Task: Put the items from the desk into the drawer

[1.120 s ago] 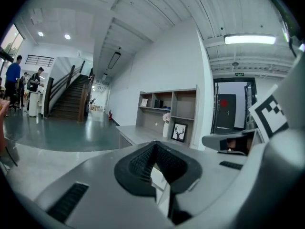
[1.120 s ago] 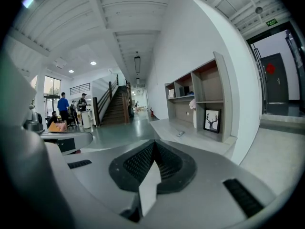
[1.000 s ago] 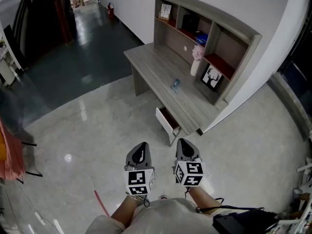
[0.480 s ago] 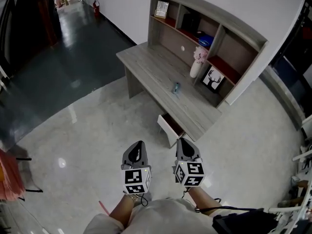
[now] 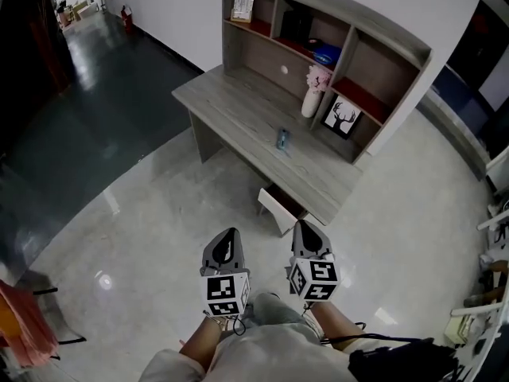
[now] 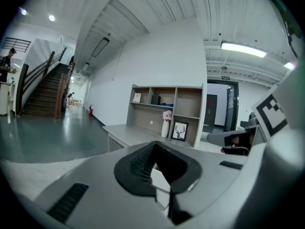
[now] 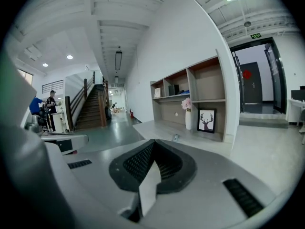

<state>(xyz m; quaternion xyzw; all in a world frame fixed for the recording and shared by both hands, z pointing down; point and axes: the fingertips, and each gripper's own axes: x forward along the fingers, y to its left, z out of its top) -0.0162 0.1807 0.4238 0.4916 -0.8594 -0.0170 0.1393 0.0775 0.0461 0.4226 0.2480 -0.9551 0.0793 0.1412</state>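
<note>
Standing well back from the desk (image 5: pixel 238 110): left gripper (image 5: pixel 230 237) and right gripper (image 5: pixel 307 229) pinched closed, empty. Small item (image 5: pixel 281 138) waits on top; drawer (image 5: pixel 278 210) open, nothing stowed yet.

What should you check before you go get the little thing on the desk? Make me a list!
1. Drawer pulled open: ok.
2. Small item on the desk, uncovered: ok.
3. Left hand-held gripper empty: ok, jaws together.
4. Right hand-held gripper empty: ok, jaws together.
5. Close enough to reach the desk: not ok, floor lies between.
6. Room inside the drawer: cannot tell.
</note>
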